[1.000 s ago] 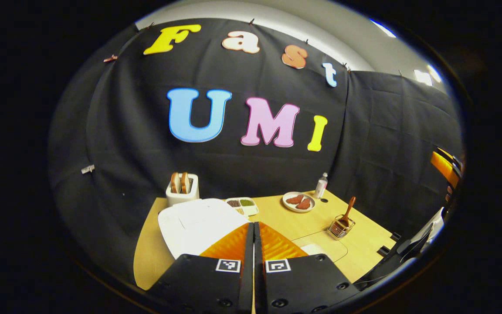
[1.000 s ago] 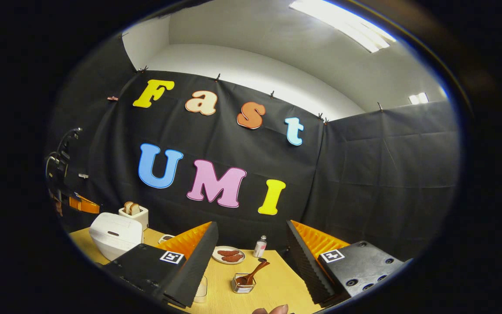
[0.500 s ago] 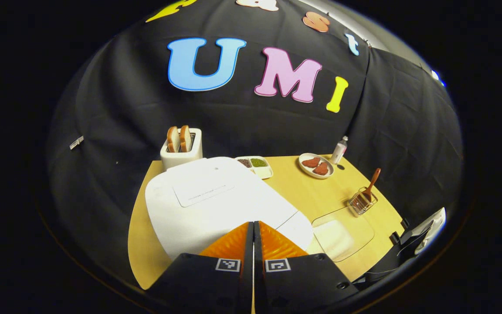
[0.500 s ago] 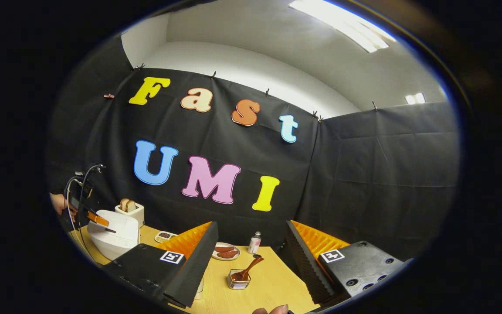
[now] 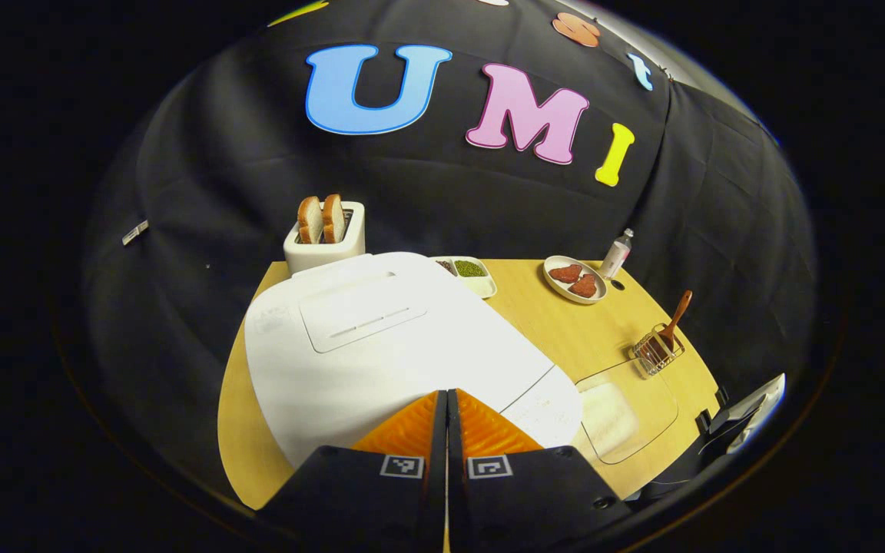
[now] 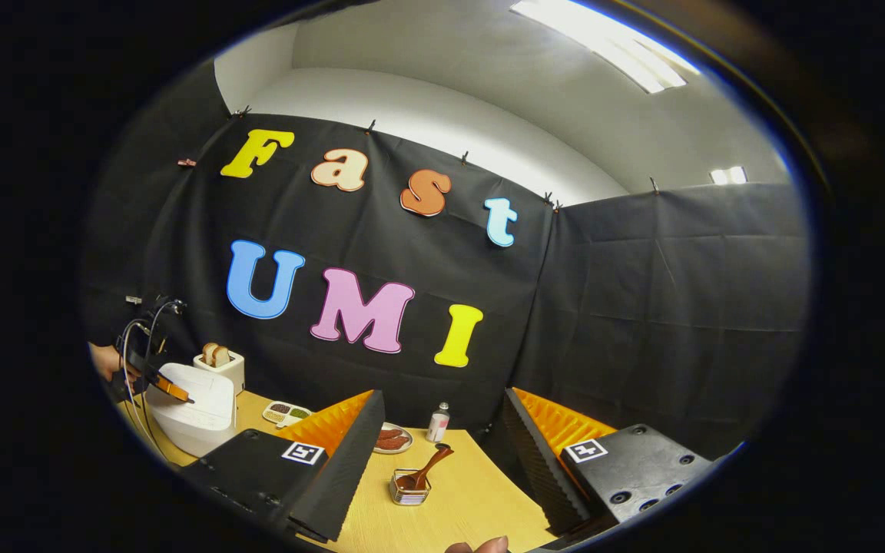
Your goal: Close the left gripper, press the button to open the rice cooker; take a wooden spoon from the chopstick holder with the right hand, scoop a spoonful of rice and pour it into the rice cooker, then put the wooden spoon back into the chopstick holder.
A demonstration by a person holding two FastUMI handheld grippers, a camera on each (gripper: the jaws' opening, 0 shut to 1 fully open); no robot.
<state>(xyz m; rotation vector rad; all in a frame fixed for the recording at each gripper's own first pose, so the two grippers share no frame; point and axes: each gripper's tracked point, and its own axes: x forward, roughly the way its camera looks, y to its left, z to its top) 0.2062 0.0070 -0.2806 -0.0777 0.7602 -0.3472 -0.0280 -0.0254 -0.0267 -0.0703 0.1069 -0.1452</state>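
Pressing its two fingers flat together with nothing between them, the left gripper (image 5: 446, 395) hangs just over the front of the closed cooker (image 5: 381, 338), and the right gripper view catches it from afar as a small tool in a hand (image 6: 107, 361) poised at the cooker's near top edge. The step in hand looks like the first one: the claw is already shut, and the button is the target, though the button itself cannot be made out on the white lid; the lighter panel (image 5: 542, 403) at the cooker's front corner, just right of the fingertips, is the likeliest place for it. Whether the tips touch the lid cannot be told. The next move calls for a short, firm push down on that release, with the tips kept together so they act as one blunt point, and then room left above for the lid to swing up. Farther out, the right gripper (image 6: 442, 430) waits with its fingers spread wide and empty, pointing toward the holder (image 6: 409, 487) on the table (image 6: 481, 499), where the spoon (image 6: 429, 469) leans with its handle up and to the right. The holder stands well apart from the cooker, and between them, in the left gripper view, lies a clear tray of rice (image 5: 611, 411) just beside the cooker's front. A toaster (image 5: 325, 234) stands behind the cooker.
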